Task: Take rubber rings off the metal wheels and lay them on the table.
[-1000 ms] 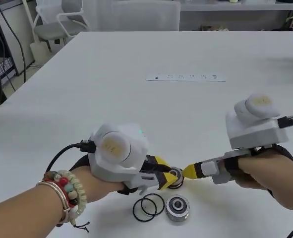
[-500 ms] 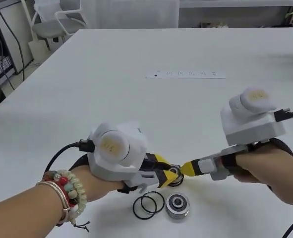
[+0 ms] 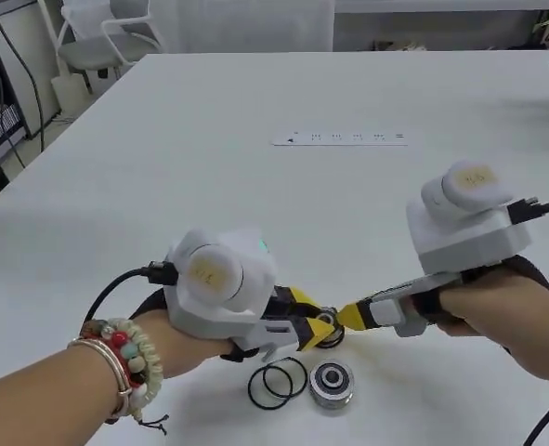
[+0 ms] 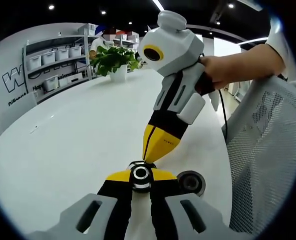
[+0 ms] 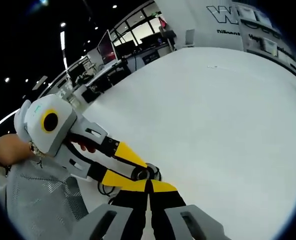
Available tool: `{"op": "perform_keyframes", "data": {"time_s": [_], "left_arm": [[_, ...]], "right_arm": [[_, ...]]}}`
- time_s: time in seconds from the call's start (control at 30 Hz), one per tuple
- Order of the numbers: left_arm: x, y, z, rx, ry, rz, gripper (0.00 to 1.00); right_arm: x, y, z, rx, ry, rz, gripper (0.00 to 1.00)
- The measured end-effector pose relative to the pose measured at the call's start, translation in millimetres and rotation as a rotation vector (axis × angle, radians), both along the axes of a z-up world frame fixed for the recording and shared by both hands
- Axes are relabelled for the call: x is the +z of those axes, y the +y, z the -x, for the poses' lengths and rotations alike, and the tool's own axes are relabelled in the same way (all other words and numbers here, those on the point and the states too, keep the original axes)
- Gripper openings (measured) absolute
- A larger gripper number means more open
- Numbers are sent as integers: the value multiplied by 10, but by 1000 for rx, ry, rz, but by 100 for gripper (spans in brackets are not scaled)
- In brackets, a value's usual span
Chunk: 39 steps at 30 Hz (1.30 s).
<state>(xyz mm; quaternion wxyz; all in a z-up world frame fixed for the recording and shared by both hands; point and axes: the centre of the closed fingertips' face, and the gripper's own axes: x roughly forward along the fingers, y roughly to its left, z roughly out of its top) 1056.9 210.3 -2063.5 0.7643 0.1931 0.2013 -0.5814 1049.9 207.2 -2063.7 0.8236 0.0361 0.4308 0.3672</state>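
Observation:
My left gripper is shut on a small metal wheel that still wears a black rubber ring, holding it just above the table. My right gripper comes in from the right, jaws together, and its yellow tips pinch the ring at the wheel's rim. The left gripper view has the held wheel between my own jaws, with the right gripper touching its top. A bare wheel lies on the table near two loose rubber rings.
The white table stretches far ahead, with a flat power strip at its middle. A chair stands at the far left corner, and a potted plant sits on the table's far side.
My right gripper has edged a little left, closing onto the held wheel's rim. The left gripper, bare wheel and loose rings stay put.

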Motion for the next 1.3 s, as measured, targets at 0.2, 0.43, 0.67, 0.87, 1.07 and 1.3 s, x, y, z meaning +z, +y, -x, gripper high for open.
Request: {"op": "perform_keyframes", "data": {"time_s": [0.2, 0.43, 0.67, 0.87, 1.07, 1.3], "left_arm": [[-1, -4, 6, 0, 3, 3, 8], [-2, -17, 13, 5, 7, 6, 8], [0, -20, 21, 6, 34, 4, 8], [9, -9, 73, -26, 62, -30, 16], [203, 17, 83, -44, 22, -25, 29], [518, 42, 100, -104, -61, -1, 44]], "right_arm": [[24, 25, -15, 20, -16, 8, 0], [137, 78, -64, 19, -59, -17, 0], [24, 20, -51, 8, -36, 19, 0], [-7, -51, -64, -15, -26, 29, 0], [2, -62, -64, -19, -28, 28, 0], [23, -62, -68, -22, -32, 20, 0]]}}
